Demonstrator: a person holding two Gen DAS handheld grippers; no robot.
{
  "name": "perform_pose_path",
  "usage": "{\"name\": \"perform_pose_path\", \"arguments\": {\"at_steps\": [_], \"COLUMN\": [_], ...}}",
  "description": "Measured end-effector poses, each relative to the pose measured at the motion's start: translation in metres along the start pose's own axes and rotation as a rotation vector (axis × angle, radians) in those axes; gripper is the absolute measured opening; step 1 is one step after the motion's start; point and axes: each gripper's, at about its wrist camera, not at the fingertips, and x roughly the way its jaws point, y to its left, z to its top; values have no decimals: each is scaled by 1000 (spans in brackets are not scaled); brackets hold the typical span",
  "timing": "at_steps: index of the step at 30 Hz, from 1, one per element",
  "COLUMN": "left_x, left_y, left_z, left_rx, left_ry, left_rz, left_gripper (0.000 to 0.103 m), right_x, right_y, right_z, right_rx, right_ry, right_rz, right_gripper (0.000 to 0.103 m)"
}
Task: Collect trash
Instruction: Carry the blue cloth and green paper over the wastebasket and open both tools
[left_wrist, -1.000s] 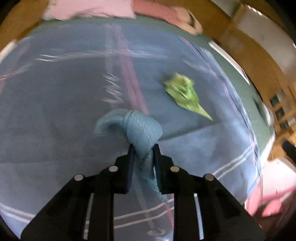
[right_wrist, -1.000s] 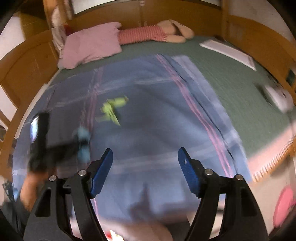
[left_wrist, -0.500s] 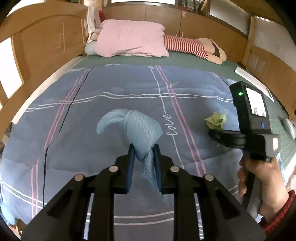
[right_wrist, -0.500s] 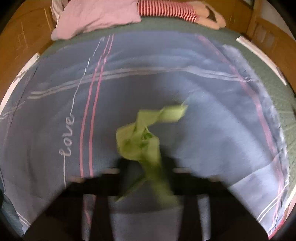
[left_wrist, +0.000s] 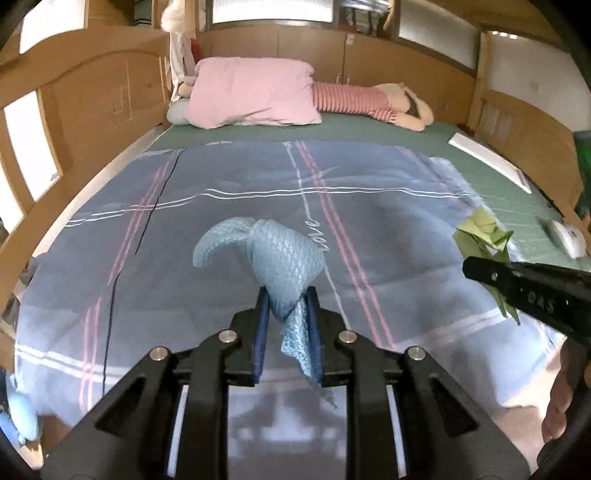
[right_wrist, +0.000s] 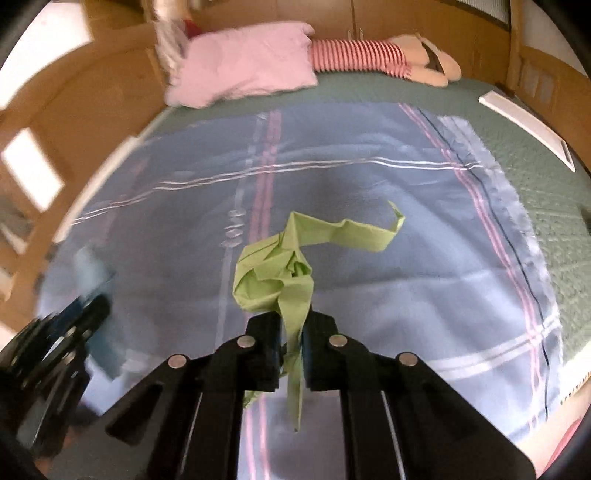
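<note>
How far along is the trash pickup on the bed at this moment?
Both pieces are off the blue quilt and in hand: the left gripper is shut on the crumpled blue paper, the right gripper on the crumpled green paper. No other trash shows on the quilt. Left: dropping both somewhere; no bin is in view.

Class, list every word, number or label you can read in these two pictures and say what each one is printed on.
"love": white script on the blue quilt, beside its pink stripes; blurred beyond reading in the right wrist view.
"0 4 S", or close to it: embossed on the side of the right gripper; the first character is unsure.
Nothing readable on the green paper or the blue cloth.
</note>
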Motion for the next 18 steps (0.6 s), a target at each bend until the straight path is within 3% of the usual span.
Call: {"name": "perform_pose_path", "arguments": {"at_steps": [5, 10, 18], "left_x": [-58, -121, -179], "left_y": [-6, -13, -35], "left_z": [-29, -56, -90], "left_rx": [13, 59, 143], "left_ry": [22, -30, -76], "left_rz": [-67, -79, -98], "left_gripper": [21, 20, 21], "right_x": [-62, -121, -195], "right_y": [6, 16, 17], "right_z": [-40, -78, -128], "right_rx": [-14, -24, -16], "right_ry": [-32, -96, -150], "right_rz": [33, 50, 52], "right_gripper": [10, 10, 10]}}
